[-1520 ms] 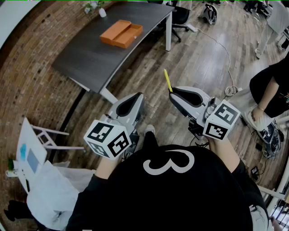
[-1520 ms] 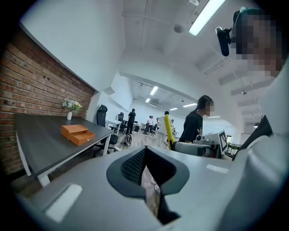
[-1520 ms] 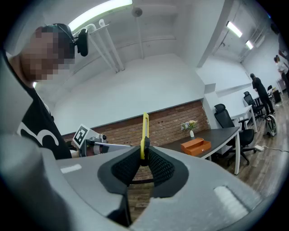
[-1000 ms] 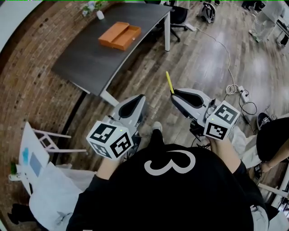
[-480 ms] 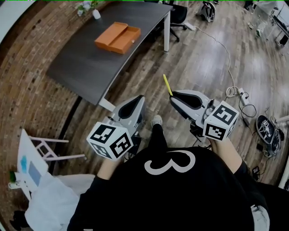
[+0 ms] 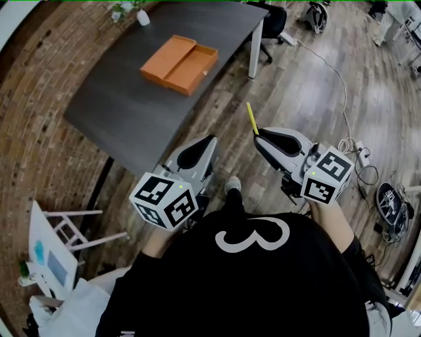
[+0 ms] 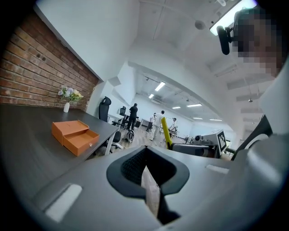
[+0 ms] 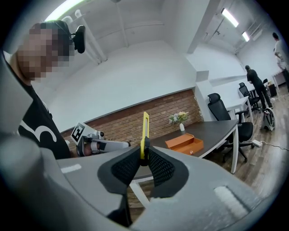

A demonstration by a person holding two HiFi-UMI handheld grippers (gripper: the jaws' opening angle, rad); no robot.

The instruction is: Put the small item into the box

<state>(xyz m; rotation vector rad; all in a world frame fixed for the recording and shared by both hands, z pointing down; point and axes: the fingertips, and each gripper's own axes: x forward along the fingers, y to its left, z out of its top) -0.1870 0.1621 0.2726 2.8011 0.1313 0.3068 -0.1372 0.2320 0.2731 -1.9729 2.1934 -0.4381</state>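
An open orange box (image 6: 179,62) lies on the dark table (image 6: 118,99), far ahead of both grippers; it also shows as the orange box (image 7: 74,135) and the orange box (image 8: 184,143). My right gripper (image 6: 258,135) is shut on a thin yellow stick-like item (image 6: 251,117), which stands up out of the jaw tips. In the right gripper view the right gripper (image 8: 144,152) pinches the yellow item (image 8: 145,128) at its lower end. My left gripper (image 6: 209,141) is held beside it over the wood floor, its jaws together and empty, as the left gripper (image 7: 145,151) also shows.
A small vase with flowers (image 6: 142,18) stands at the table's far corner. An office chair (image 6: 273,20) is behind the table. A white chair (image 6: 59,240) stands at lower left by the brick wall. Cables (image 6: 342,112) run along the floor at right. People (image 7: 133,116) stand far off.
The table and orange box have come nearer and shifted right in the head view. Both grippers keep their pose, the yellow item still in the right one. The person seated at right is gone from view.
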